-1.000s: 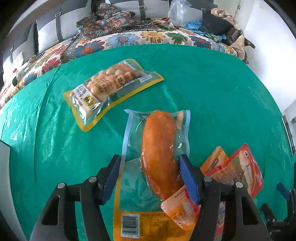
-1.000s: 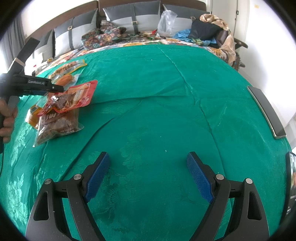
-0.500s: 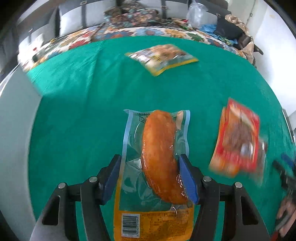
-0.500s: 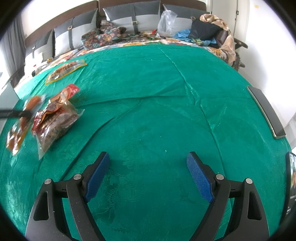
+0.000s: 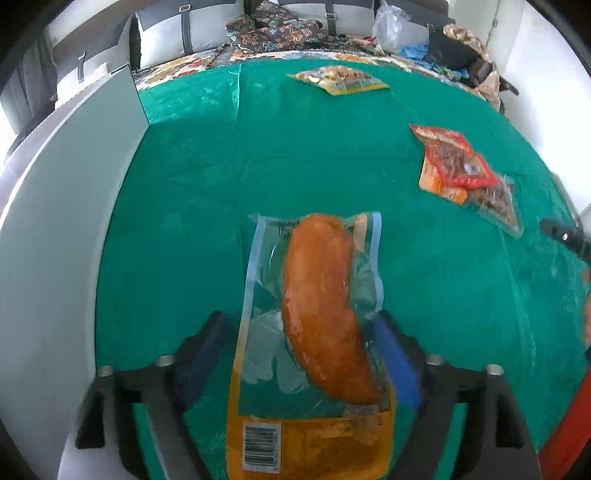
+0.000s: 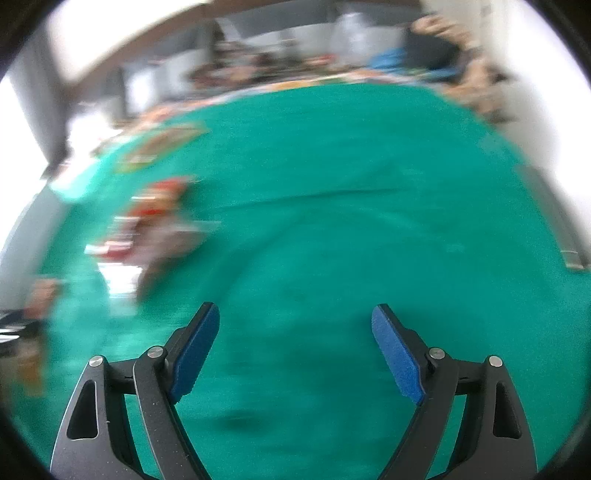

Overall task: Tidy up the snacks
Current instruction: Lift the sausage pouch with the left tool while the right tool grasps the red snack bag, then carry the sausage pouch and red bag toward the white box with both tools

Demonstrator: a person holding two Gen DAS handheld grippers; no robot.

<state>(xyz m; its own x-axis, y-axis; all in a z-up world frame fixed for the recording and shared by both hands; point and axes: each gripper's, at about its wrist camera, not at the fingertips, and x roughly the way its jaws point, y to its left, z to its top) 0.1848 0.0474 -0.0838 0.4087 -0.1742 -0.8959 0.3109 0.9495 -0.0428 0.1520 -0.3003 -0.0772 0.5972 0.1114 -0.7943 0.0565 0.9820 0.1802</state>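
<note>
My left gripper [image 5: 301, 339] is shut on a clear packet with an orange sausage-like snack [image 5: 319, 306], held above the green cloth. A red snack packet [image 5: 456, 162] on other packets lies at the right, and a yellow-edged nut packet [image 5: 338, 79] lies at the far side. My right gripper [image 6: 295, 339] is open and empty over the green cloth; its view is blurred. The red packets [image 6: 155, 218] show to its left and the nut packet [image 6: 162, 142] further off.
A white-grey panel or box wall [image 5: 59, 206] runs along the left of the cloth-covered table [image 5: 207, 155]. A sofa with patterned cushions [image 5: 273, 29] and clutter lies behind. My right gripper's tip [image 5: 565, 236] shows at the right edge.
My left gripper has carried the sausage packet leftward, away from the red packets and toward the white panel. My right gripper, still before, is now moving and its view is blurred.
</note>
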